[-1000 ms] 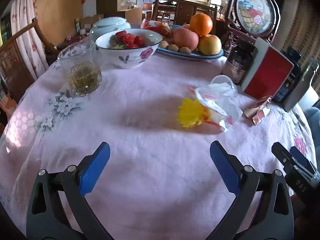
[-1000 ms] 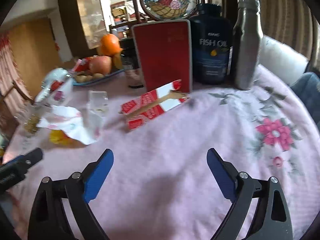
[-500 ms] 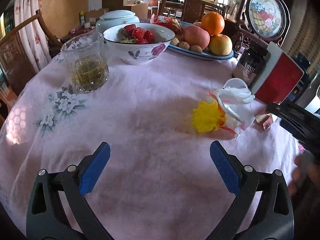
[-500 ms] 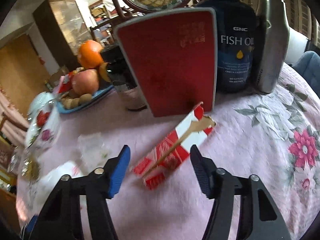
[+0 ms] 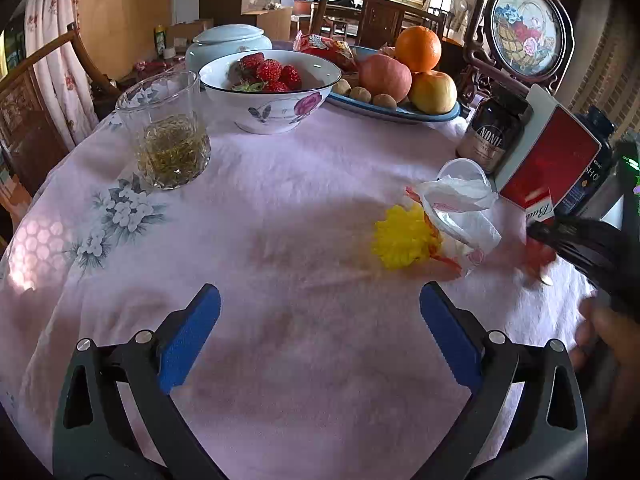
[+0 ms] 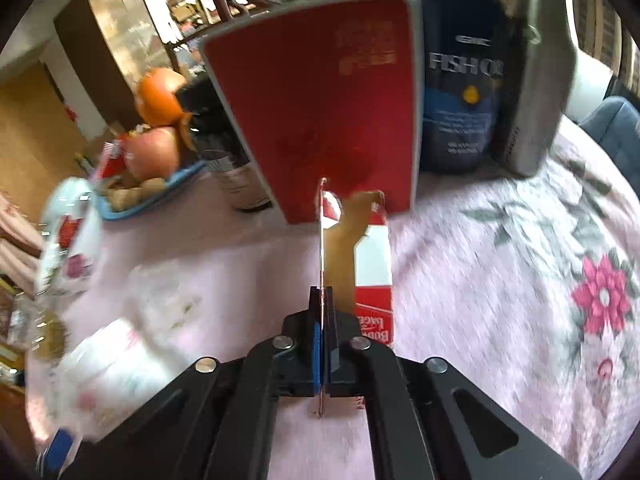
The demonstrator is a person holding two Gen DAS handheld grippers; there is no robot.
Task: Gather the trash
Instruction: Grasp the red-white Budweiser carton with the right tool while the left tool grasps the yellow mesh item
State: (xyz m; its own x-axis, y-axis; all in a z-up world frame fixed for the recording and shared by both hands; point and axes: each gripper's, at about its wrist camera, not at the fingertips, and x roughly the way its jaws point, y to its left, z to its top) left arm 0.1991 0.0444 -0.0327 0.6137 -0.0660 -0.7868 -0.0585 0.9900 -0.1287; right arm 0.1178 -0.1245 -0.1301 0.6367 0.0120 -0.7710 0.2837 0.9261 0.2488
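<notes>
A flattened red-and-white carton (image 6: 372, 264) lies in front of the red box, one thin flap standing on edge. My right gripper (image 6: 322, 300) is shut on that flap, its blue pads pressed together around it. From the left wrist the same carton (image 5: 540, 210) shows at the far right, partly hidden by the right gripper (image 5: 560, 236). A yellow crinkled wrapper (image 5: 404, 236) and crumpled white tissue with a clear plastic cup (image 5: 460, 200) lie on the pink tablecloth. My left gripper (image 5: 318, 300) hangs open over bare cloth, short of the yellow wrapper.
A glass of tea (image 5: 168, 132), a strawberry bowl (image 5: 272, 88) and a fruit plate (image 5: 400, 108) stand at the back. A dark jar (image 5: 496, 132), red box (image 6: 328, 100), fish oil bottle (image 6: 460, 92) and metal flask (image 6: 536, 80) crowd behind the carton. A person's hand (image 5: 600, 332) is at right.
My right gripper moved in on the red-and-white carton and its jaws went from wide open to shut on the flap. It now reaches into the left wrist view from the right.
</notes>
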